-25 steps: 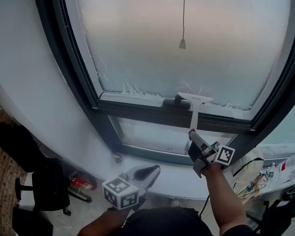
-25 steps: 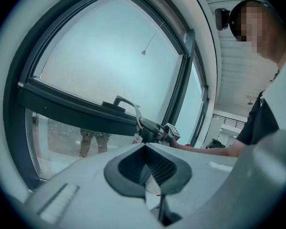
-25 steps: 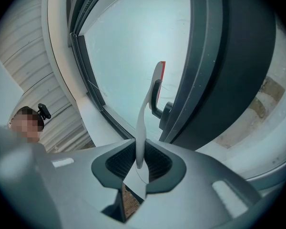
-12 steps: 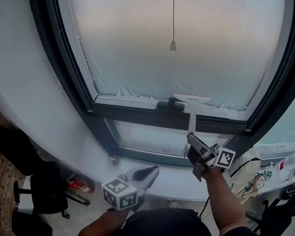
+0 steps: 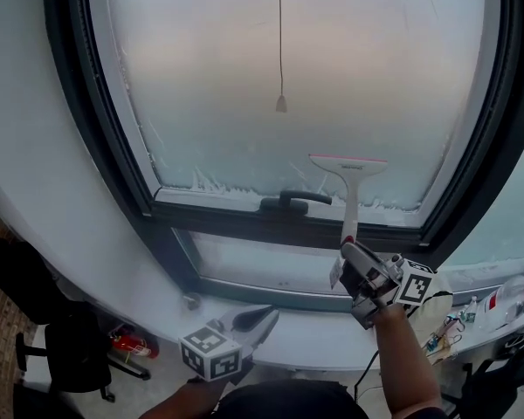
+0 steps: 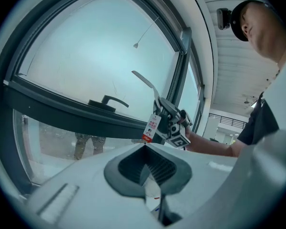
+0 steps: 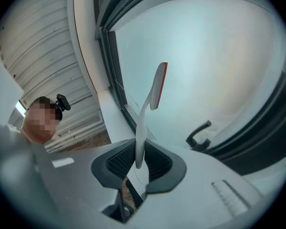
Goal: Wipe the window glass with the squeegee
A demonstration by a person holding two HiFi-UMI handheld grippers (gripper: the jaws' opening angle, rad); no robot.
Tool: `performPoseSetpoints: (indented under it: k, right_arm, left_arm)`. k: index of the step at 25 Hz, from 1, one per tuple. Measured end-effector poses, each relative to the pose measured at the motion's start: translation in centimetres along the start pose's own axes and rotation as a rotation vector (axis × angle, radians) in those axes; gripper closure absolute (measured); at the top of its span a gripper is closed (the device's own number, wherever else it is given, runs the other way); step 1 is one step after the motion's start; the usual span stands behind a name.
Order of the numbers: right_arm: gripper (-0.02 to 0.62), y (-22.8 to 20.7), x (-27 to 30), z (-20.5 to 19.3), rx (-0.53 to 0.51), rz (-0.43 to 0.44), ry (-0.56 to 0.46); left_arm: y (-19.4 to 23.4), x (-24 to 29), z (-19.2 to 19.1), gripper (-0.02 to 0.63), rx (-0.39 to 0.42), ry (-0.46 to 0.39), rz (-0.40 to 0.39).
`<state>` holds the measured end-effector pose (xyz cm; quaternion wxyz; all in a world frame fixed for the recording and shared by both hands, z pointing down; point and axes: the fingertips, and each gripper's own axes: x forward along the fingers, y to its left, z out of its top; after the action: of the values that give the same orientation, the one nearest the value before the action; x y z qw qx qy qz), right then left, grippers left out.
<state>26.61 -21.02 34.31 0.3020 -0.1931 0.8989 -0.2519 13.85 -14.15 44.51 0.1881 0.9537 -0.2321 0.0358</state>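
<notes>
Right gripper [image 5: 347,253]: jaws closed on the lower end of the squeegee handle, which stands between the ribbed pads in the right gripper view [image 7: 137,162]; raised in front of the lower pane.
Squeegee [image 5: 351,195]: white, upright, held by the right gripper; its red-edged blade lies level against the window glass near the bottom edge, toward the lower right corner. In the right gripper view the squeegee [image 7: 143,120] rises straight out of the jaws; from the left gripper view it shows as a thin slanted blade [image 6: 144,80].
Left gripper [image 5: 264,314]: jaws together with nothing between them, as its own view shows [image 6: 148,168]; held low over the near edge of the sill, well apart from the glass.
Window glass [image 5: 288,59]: large, pale and hazy, with a ragged white residue [image 5: 218,182] along its bottom edge.
Window frame [image 5: 113,147]: dark, around the glass.
Window handle [image 5: 290,202]: dark lever on the bottom rail, just left of the squeegee handle.
Pull cord [image 5: 280,103]: hangs down the middle of the glass, ending in a small weight above the lever.
Paper tag [image 6: 152,127]: white and red, hanging from the right gripper.
Sill [image 5: 148,291]: white ledge below the frame; bottles and wires [image 5: 498,304] lie at its right end.
</notes>
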Motion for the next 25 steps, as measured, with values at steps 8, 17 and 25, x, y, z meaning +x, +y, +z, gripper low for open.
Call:
performPoseSetpoints:
  k: [8, 17, 25]
  right_arm:
    - [0.512, 4.5, 0.3, 9.1, -0.173, 0.051, -0.002]
    - [0.512, 6.1, 0.2, 18.9, -0.337, 0.057, -0.013]
    - [0.512, 6.3, 0.2, 22.8, -0.364, 0.075, 0.005]
  left_arm:
    - [-1.6, 1.7, 0.5, 0.606, 0.016, -0.02, -0.009]
    - [-2.3, 3.1, 0.7, 0.606, 0.013, -0.048, 0.014]
    - [-2.7, 4.4, 0.5, 0.606, 0.014, -0.058, 0.024]
